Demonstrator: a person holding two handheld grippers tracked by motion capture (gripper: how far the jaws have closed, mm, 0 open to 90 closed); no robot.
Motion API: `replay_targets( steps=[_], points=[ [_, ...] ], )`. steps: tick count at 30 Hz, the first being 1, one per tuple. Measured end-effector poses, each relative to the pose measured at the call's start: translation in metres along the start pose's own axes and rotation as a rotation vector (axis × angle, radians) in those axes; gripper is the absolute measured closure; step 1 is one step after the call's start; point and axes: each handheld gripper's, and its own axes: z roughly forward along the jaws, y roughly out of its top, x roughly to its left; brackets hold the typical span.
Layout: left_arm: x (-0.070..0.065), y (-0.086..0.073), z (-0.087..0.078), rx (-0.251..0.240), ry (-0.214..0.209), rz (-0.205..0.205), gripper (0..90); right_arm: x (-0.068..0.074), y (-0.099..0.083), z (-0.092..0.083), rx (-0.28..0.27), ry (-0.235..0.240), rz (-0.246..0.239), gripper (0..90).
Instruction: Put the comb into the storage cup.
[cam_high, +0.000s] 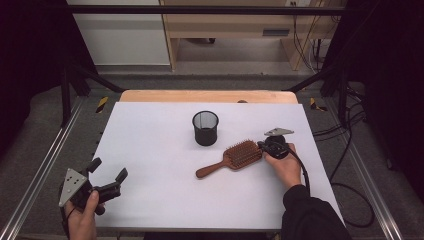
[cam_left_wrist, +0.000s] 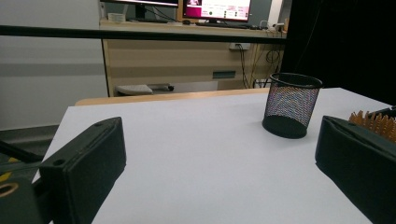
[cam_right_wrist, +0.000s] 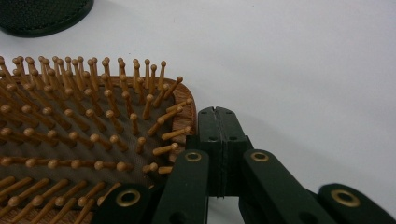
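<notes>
A wooden paddle hairbrush (cam_high: 235, 157) lies bristles up on the white table, its handle pointing toward the front left. My right gripper (cam_high: 261, 145) rests at the far right end of the brush head. In the right gripper view its jaws (cam_right_wrist: 218, 112) are shut flat against each other with nothing between them, right beside the brush's (cam_right_wrist: 84, 130) rim. My left gripper (cam_high: 109, 168) is held at the table's front left corner, open and empty. In the left gripper view its gap (cam_left_wrist: 219, 126) looks toward the cup (cam_left_wrist: 292, 105), and the brush's bristles (cam_left_wrist: 376, 122) peek over its right jaw.
A black mesh cup (cam_high: 205, 128) stands upright just behind the brush; its base (cam_right_wrist: 42, 14) is at the top left of the right gripper view. The white tabletop (cam_high: 160, 135) is framed by metal rails, with a wooden edge at the back.
</notes>
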Motion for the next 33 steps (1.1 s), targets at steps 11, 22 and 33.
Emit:
replay_targets(
  steps=[11,22,33],
  points=[
    [-0.002,-0.001,0.001,0.011,-0.006,0.006,2.0,0.019,0.002,0.003,-0.005,0.054,-0.031,90.0],
    [-0.004,-0.001,0.002,0.018,-0.015,0.015,2.0,0.058,0.008,0.01,0.001,0.127,-0.094,90.0],
    [-0.005,-0.001,0.003,0.024,-0.024,0.019,2.1,0.101,0.016,0.015,0.017,0.196,-0.158,90.0]
  ],
)
